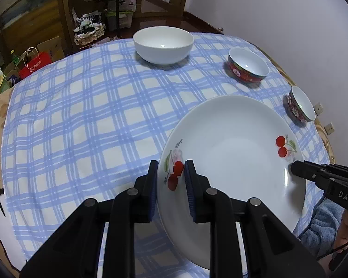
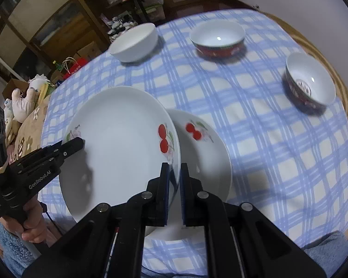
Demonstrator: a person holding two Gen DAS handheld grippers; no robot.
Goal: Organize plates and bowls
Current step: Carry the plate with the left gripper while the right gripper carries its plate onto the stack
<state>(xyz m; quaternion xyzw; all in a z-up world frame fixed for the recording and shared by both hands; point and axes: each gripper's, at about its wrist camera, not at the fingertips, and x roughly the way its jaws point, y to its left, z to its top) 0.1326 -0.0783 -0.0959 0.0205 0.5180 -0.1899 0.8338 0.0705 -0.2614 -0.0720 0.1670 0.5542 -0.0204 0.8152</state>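
Both grippers hold one white cherry-print plate (image 1: pixel 234 153), tilted above the checked tablecloth. My left gripper (image 1: pixel 170 176) is shut on its left rim; it also shows in the right wrist view (image 2: pixel 80 143). My right gripper (image 2: pixel 174 180) is shut on the right rim of the same plate (image 2: pixel 118 153); it also shows in the left wrist view (image 1: pixel 294 168). A second cherry plate (image 2: pixel 206 162) lies on the cloth, partly under the held one. A large white bowl (image 1: pixel 163 45) and two red-patterned bowls (image 1: pixel 248 66) (image 1: pixel 301 106) stand farther back.
The round table's blue checked cloth (image 1: pixel 81 115) spreads to the left. A wall (image 1: pixel 290 11) stands close on the right. Shelves, bags and boxes (image 1: pixel 39 60) crowd the floor beyond the table's far edge. Soft toys (image 2: pixel 23 102) sit at the left edge.
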